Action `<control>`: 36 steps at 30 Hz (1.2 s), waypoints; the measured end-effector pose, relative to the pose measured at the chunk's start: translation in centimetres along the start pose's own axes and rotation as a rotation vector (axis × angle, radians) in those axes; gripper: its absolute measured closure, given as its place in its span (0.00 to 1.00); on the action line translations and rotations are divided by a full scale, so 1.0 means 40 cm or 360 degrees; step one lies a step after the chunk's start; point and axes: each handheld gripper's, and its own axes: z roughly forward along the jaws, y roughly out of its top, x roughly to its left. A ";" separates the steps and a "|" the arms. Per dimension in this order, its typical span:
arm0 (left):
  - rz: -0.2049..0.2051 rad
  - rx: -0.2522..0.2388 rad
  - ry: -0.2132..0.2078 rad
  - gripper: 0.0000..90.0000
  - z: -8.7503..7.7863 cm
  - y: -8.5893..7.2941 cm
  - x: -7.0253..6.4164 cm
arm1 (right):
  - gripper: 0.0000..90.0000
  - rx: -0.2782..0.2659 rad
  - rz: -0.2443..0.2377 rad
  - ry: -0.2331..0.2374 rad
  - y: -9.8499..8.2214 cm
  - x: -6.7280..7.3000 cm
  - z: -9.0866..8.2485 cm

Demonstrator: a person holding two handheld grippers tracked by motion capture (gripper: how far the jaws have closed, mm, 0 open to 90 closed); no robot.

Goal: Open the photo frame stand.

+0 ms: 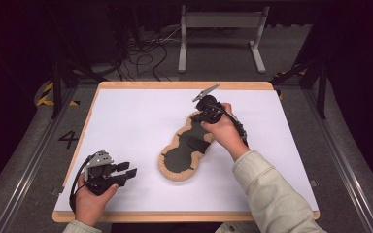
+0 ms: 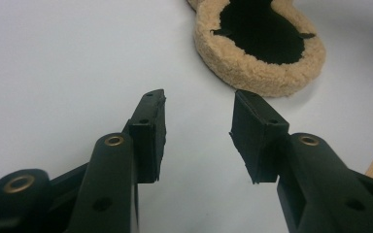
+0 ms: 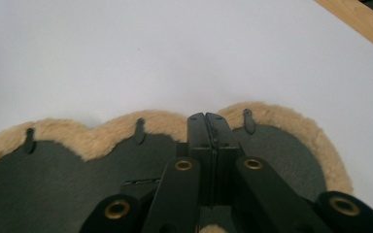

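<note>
A single digit "4" (image 1: 68,139) stands on the grey floor (image 1: 24,160), well to the left of the left claw (image 1: 126,171). No other writing can be read.

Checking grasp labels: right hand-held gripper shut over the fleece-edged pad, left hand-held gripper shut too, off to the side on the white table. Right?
Not quite. The left hand-held gripper is open, its jaws apart with nothing between them, as the left gripper view shows. The rest holds: the right hand-held gripper is shut over the fleece-edged pad.

White table (image 1: 136,111), wooden edge (image 1: 184,85), grey stand (image 1: 221,22), probably cables (image 1: 143,58)
</note>
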 end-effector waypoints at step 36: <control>0.0012 0.0016 -0.0054 0.62 0.018 0.005 0.004 | 1.00 0.0278 -0.0026 -0.0196 0.055 -0.043 0.223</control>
